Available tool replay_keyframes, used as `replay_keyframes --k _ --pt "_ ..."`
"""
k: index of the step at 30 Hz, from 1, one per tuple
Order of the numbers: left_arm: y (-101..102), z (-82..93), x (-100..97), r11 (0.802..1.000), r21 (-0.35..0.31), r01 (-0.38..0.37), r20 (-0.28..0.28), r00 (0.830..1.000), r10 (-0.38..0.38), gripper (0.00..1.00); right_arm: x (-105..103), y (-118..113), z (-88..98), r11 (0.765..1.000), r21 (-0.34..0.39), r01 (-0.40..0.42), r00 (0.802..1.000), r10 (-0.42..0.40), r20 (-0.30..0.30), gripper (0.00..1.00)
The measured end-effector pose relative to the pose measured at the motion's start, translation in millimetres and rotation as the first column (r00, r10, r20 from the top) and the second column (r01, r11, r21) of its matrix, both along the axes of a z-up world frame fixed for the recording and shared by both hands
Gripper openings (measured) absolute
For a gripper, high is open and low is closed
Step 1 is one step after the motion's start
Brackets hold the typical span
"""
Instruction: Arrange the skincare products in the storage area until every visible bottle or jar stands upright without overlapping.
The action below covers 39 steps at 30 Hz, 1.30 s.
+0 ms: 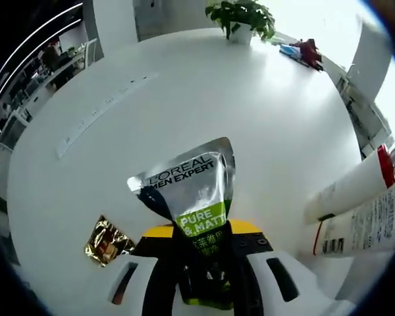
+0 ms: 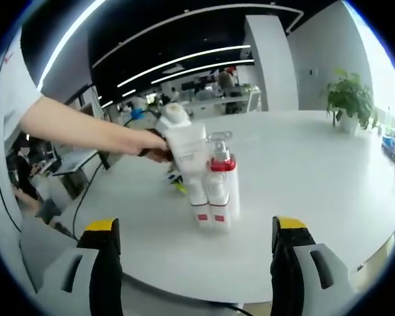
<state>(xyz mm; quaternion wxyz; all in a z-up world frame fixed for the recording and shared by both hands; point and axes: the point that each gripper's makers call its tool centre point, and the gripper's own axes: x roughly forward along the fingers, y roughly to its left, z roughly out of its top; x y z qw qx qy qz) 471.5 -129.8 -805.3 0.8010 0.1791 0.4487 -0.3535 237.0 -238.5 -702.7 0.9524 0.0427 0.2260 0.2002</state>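
Note:
My left gripper is shut on a silver L'Oreal tube with a green label; its crimped end points away from me over the white table. A cluster of white bottles with red caps stands just to its right. In the right gripper view the same white bottles stand close together mid-table, one with a pump top. My right gripper is open and empty, short of them. Behind the bottles a person's hand holds the left gripper, with a bit of the green tube showing below it.
A gold foil sachet lies on the table left of my left jaws. A potted plant and blue and red items sit at the far edge. The plant also stands at the right. An office with desks lies beyond.

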Motion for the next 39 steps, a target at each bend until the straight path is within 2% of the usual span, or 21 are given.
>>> replay_keyframes --k 1,3,8,9,12,15,17,26,33,39 --pt "1 5.3 -3.5 1.0 -0.009 -0.007 0.007 1.0 0.007 0.23 0 0 0.1 1.0 -0.001 -0.001 1.0 0.001 0.001 0.94" --pt "9 7.8 2.8 1.0 -0.024 -0.017 0.018 1.0 0.018 0.23 0 1 0.5 1.0 -0.002 -0.007 1.0 0.007 0.004 0.94" --pt "18 25.7 -10.8 0.997 -0.059 -0.05 0.036 0.998 0.052 0.23 0 3 1.7 1.0 -0.002 -0.017 1.0 0.017 0.011 0.94" --pt "21 24.2 -9.4 0.997 -0.061 -0.052 0.037 0.998 0.055 0.23 -1 3 1.7 1.0 -0.002 -0.02 1.0 0.02 0.012 0.94" --pt "28 31.0 -27.8 0.996 -0.068 -0.065 0.053 0.996 0.069 0.23 -1 4 2.0 1.0 -0.004 -0.023 1.0 0.023 0.014 0.94" --pt "35 30.3 -24.5 0.994 -0.077 -0.082 0.054 0.995 0.086 0.23 -1 5 2.2 0.999 -0.006 -0.031 0.999 0.031 0.017 0.94" --pt "38 31.9 -33.1 0.993 -0.074 -0.087 0.058 0.994 0.091 0.23 -1 6 2.2 0.999 -0.008 -0.039 0.999 0.04 0.02 0.94" --pt "50 37.0 -40.2 0.993 -0.075 -0.087 0.071 0.993 0.092 0.22 -3 11 1.8 0.998 -0.015 -0.069 0.997 0.069 0.023 0.93" --pt "61 48.3 -63.9 0.991 -0.088 -0.099 0.09 0.99 0.107 0.22 -4 15 2.1 0.995 -0.015 -0.098 0.995 0.099 0.028 0.92" --pt "64 62.3 -93.9 0.99 -0.106 -0.097 0.121 0.987 0.11 0.22 -7 19 2.5 0.992 -0.013 -0.126 0.992 0.126 0.029 0.91"
